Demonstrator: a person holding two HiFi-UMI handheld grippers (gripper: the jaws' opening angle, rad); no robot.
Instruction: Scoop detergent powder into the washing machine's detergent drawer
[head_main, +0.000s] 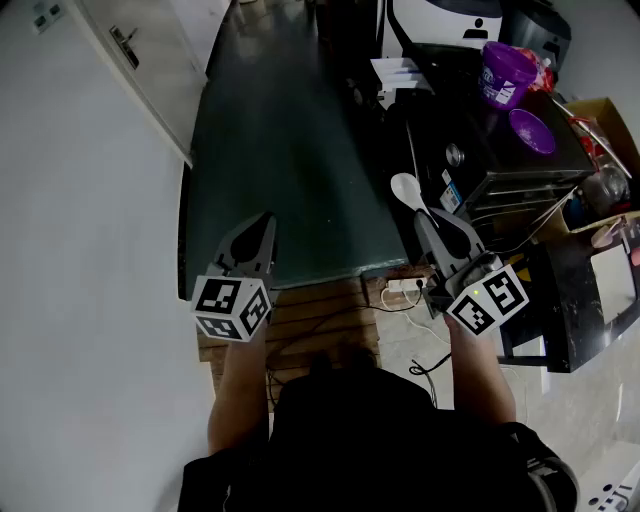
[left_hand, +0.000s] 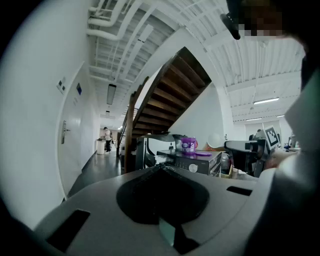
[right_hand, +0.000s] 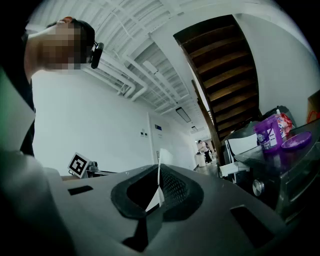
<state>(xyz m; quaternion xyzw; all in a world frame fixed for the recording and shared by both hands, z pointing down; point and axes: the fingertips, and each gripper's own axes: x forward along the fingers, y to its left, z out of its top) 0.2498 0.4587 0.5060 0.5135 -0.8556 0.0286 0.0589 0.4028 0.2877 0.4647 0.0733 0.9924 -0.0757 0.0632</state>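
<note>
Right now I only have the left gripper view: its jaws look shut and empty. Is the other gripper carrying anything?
Observer: Yes. The right gripper is shut on the handle of a white scoop.
Operator: Is it at the purple tub?
Observer: No. In the head view the scoop's bowl is well short of the purple tub.
Operator: Is that tub open?
Observer: Yes, its lid lies beside it on the machine top.

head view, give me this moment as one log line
left gripper: shut, empty | right gripper: shut on white scoop | purple tub: open, lid beside it | scoop: apart from tub
</note>
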